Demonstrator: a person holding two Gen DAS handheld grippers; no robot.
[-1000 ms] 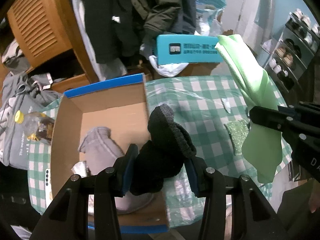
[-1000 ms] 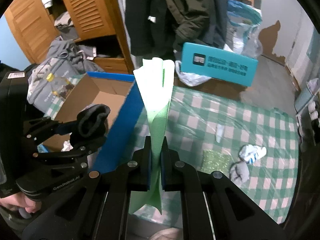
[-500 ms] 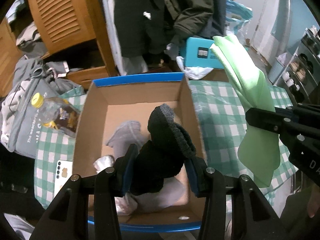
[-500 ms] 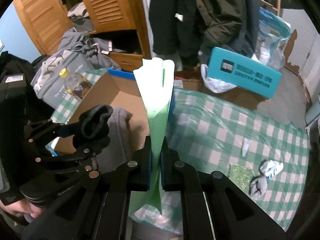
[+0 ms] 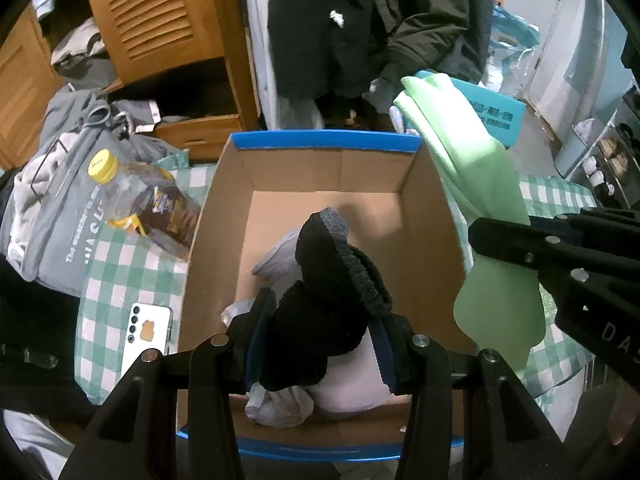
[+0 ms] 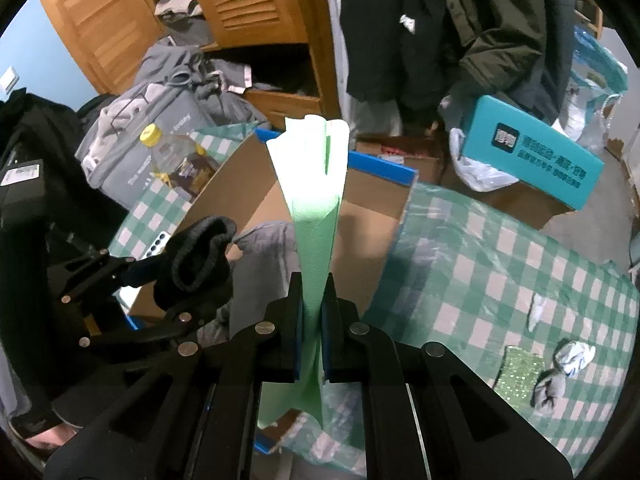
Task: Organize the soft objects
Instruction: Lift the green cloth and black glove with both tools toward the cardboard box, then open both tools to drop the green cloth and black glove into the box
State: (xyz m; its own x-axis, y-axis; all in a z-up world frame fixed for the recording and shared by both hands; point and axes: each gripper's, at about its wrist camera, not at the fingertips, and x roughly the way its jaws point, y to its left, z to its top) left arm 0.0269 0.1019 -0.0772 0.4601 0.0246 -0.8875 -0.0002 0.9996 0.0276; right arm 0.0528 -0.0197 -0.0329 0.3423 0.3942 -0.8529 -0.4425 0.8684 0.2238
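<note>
Left wrist view: the left tool [image 5: 322, 344] pinches a black sock [image 5: 328, 304] above the open cardboard box [image 5: 328, 172] (grey clothes already lie inside). Just beside it, the right tool [image 6: 311, 316] squeezes a hanging green cloth [image 6: 314, 200] over the checked counter [image 6: 500, 264].

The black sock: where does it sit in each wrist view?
Left wrist: black sock at lower centre, clamped in the left gripper.
Right wrist: black sock at left of centre.
Shared landmark: the cardboard box with a blue rim.
</note>
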